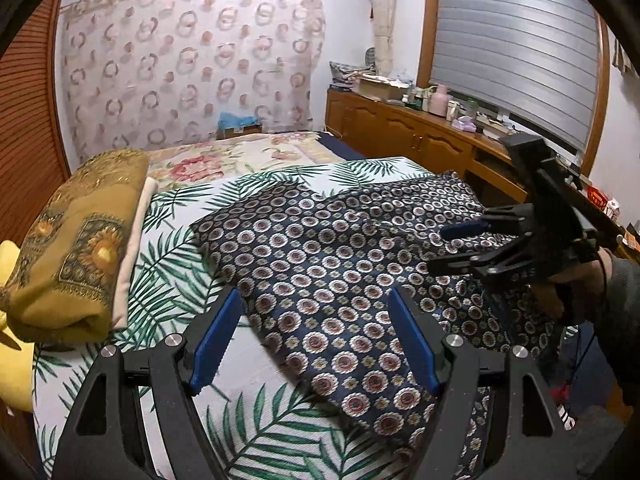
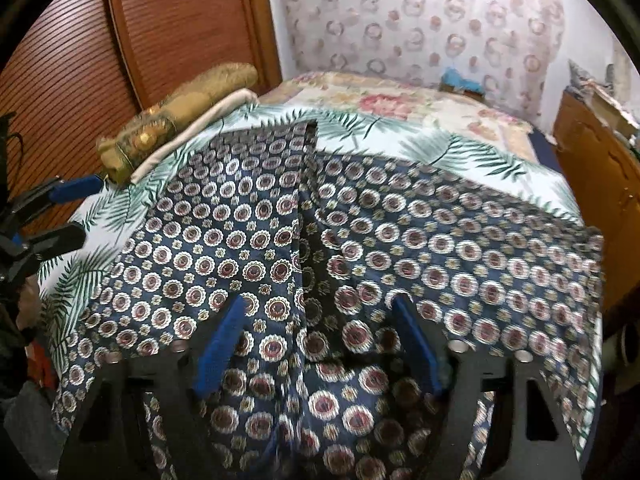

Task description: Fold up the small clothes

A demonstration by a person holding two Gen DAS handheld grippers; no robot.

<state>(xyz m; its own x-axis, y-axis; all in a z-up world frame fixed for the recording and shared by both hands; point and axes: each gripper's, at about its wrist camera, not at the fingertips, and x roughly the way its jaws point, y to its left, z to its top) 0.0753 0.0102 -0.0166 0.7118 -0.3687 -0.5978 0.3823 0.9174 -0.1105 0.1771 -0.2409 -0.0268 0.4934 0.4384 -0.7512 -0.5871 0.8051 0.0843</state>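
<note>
Navy shorts (image 1: 332,272) with a white and red circle print lie spread flat on the palm-leaf sheet (image 1: 168,264). In the right wrist view the shorts (image 2: 360,248) show two legs pointing away, with a seam between them. My left gripper (image 1: 316,300) is open and empty, above the shorts' left edge. My right gripper (image 2: 320,304) is open and empty, low over the waist end of the shorts. It also shows in the left wrist view (image 1: 452,248), held over the right side of the shorts. The left gripper shows at the left of the right wrist view (image 2: 72,212).
A folded mustard patterned cloth (image 1: 80,240) lies on the bed to the left, by the wooden slatted door (image 2: 80,60). A floral quilt (image 1: 240,156) covers the far bed. A wooden cabinet (image 1: 420,136) with clutter runs along the right under a shuttered window.
</note>
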